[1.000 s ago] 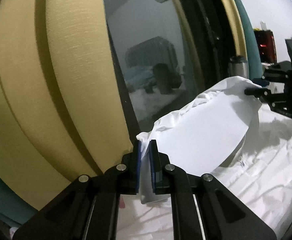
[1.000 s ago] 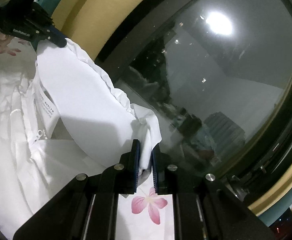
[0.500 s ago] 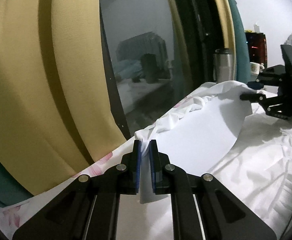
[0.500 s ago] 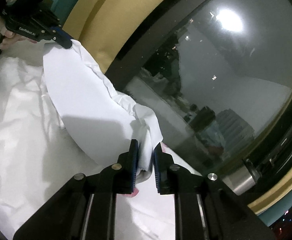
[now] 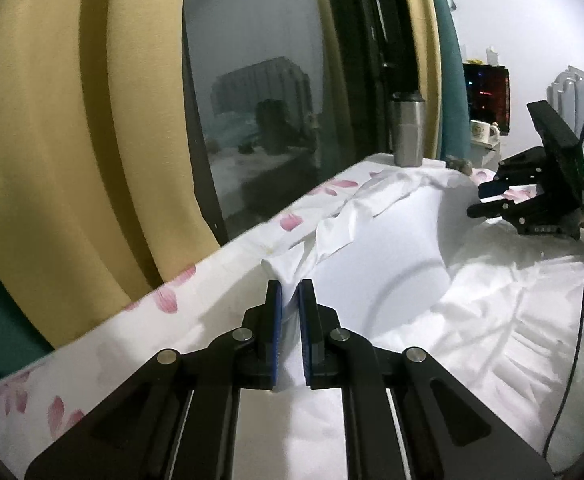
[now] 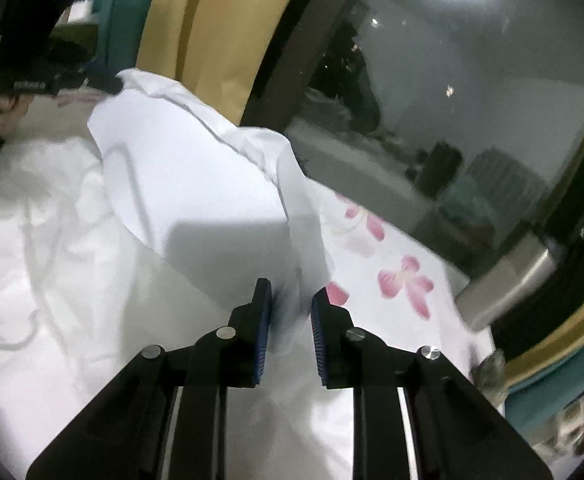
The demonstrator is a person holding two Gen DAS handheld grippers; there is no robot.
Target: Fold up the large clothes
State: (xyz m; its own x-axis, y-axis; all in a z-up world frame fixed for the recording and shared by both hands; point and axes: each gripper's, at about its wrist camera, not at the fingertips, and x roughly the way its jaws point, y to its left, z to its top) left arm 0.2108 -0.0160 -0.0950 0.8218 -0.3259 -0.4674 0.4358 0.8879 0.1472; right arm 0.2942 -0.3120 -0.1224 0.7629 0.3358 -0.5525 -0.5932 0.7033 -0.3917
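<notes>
A large white garment (image 5: 392,264) lies on the bed, its far edge lifted into a fold between my two grippers. My left gripper (image 5: 291,292) is shut on one corner of that edge, low over the flowered sheet. My right gripper (image 6: 291,300) has its jaws parted, with the garment's other corner (image 6: 292,216) loose between them. The right gripper also shows in the left wrist view (image 5: 492,204), and the left gripper in the right wrist view (image 6: 104,82).
A flowered sheet (image 5: 164,300) covers the bed along a dark window (image 5: 260,120) with yellow curtains (image 5: 72,140). A steel tumbler (image 5: 407,128) stands on the sill at the bed's far end. A cable (image 5: 580,320) trails over the white cloth.
Both grippers have come down toward the bed with the garment's edge. My right gripper has opened its jaws and its corner hangs loose. The left stays shut on its corner.
</notes>
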